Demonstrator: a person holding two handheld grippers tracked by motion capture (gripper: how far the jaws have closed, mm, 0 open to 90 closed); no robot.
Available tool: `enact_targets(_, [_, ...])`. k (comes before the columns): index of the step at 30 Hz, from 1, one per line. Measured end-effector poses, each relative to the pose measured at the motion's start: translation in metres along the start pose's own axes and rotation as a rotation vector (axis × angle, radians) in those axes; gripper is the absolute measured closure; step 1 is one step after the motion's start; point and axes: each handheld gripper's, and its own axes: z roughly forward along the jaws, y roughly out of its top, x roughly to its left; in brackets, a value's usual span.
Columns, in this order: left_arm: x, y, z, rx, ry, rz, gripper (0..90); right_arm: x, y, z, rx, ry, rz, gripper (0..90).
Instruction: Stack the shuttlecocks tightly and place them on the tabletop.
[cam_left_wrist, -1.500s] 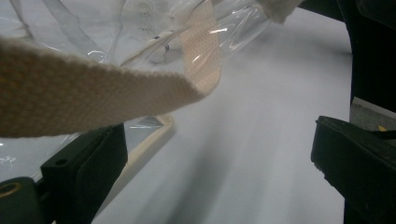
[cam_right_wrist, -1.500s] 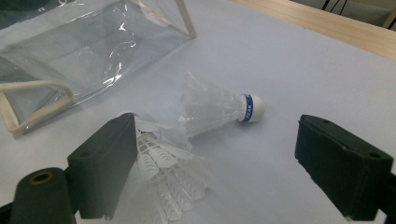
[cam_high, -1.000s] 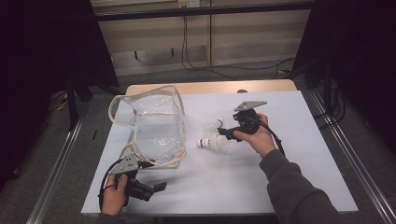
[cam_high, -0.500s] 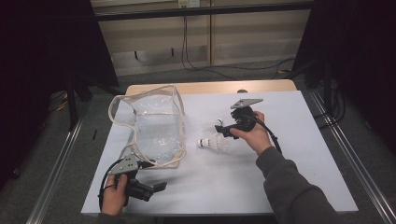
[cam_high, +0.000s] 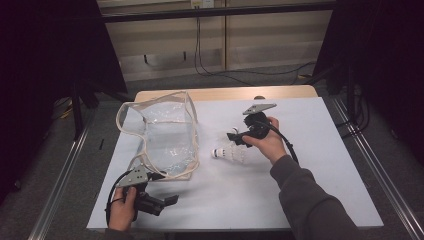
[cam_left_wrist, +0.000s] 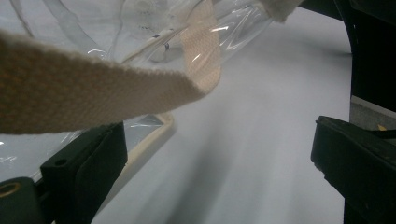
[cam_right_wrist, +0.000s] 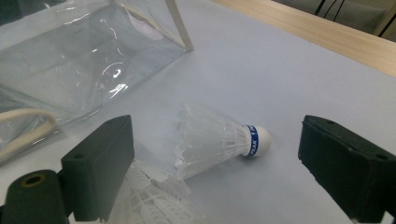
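A white feathered shuttlecock (cam_right_wrist: 212, 140) with a blue band lies on its side on the white table (cam_high: 310, 165), cork pointing right in the right gripper view. The feathers of a second shuttlecock (cam_right_wrist: 149, 196) show just below it. My right gripper (cam_right_wrist: 215, 163) hovers over them, open, jaws either side and not touching; in the high view this right gripper (cam_high: 236, 138) sits just above the shuttlecock (cam_high: 227, 152). A clear plastic bag (cam_high: 165, 135) with beige straps stands to the left. My left gripper (cam_high: 167, 201) rests open near the bag's front corner, a beige strap (cam_left_wrist: 93, 88) hanging above its jaws.
A bare wooden strip (cam_high: 225, 93) runs along the table's far edge. Metal rails (cam_high: 65, 175) flank the table on both sides. Cables hang against the back wall. White table surface stretches right of my right hand and in front of it.
My right gripper has shifted slightly left and away, staying over the shuttlecocks. The left hand, the bag and the shuttlecocks have not moved.
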Motion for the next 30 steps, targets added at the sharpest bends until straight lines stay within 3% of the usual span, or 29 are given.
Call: enact_targets(30, [0.0,-0.001,0.0,-0.003,0.001,-0.003,3.6,-0.002,-0.001,0.016,0.033,-0.015,0.02,6.8])
